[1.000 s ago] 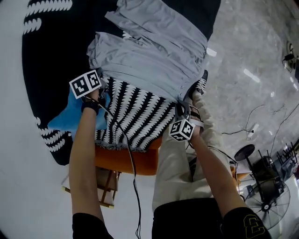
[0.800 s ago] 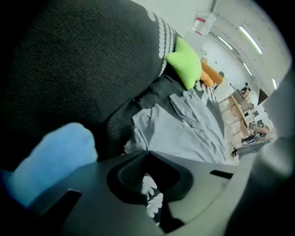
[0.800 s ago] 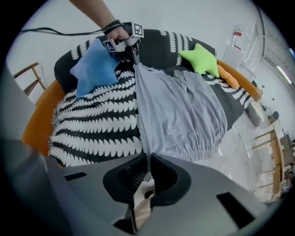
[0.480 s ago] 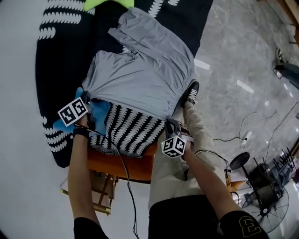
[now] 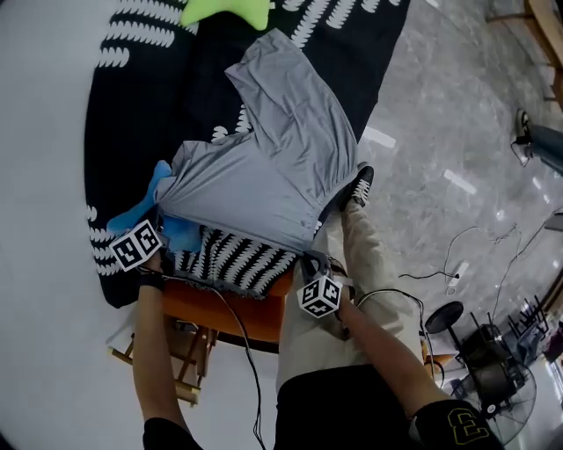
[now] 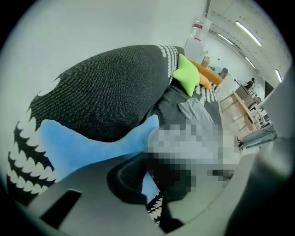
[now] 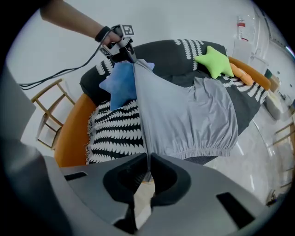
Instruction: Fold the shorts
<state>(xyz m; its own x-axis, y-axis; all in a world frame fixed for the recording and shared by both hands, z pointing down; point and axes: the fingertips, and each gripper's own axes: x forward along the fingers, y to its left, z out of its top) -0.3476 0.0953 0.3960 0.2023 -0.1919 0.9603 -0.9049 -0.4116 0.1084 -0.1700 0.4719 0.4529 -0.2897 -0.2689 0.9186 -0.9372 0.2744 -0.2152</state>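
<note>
The grey shorts (image 5: 264, 167) hang stretched between my two grippers above the sofa, one leg trailing away over the black throw. My left gripper (image 5: 161, 214) is shut on one corner of the waist end, as the right gripper view also shows (image 7: 126, 53). My right gripper (image 5: 310, 257) pinches the other corner; its jaws (image 7: 147, 168) are shut on the taut cloth edge. The elastic waistband (image 7: 203, 152) droops to the right. In the left gripper view the jaws (image 6: 150, 177) are partly masked by a blurred patch.
A black throw with white pattern (image 5: 237, 259) covers an orange sofa (image 5: 229, 308). A blue star cushion (image 5: 132, 215) lies under the left gripper, a green one (image 5: 224, 10) farther off. A wooden stool (image 5: 189, 360) stands left. A fan (image 5: 488, 378) and cables sit on the floor at right.
Both grippers have risen and drawn back toward the person, lifting the shorts off the sofa. The cloth now hangs taut between them instead of lying bunched.
</note>
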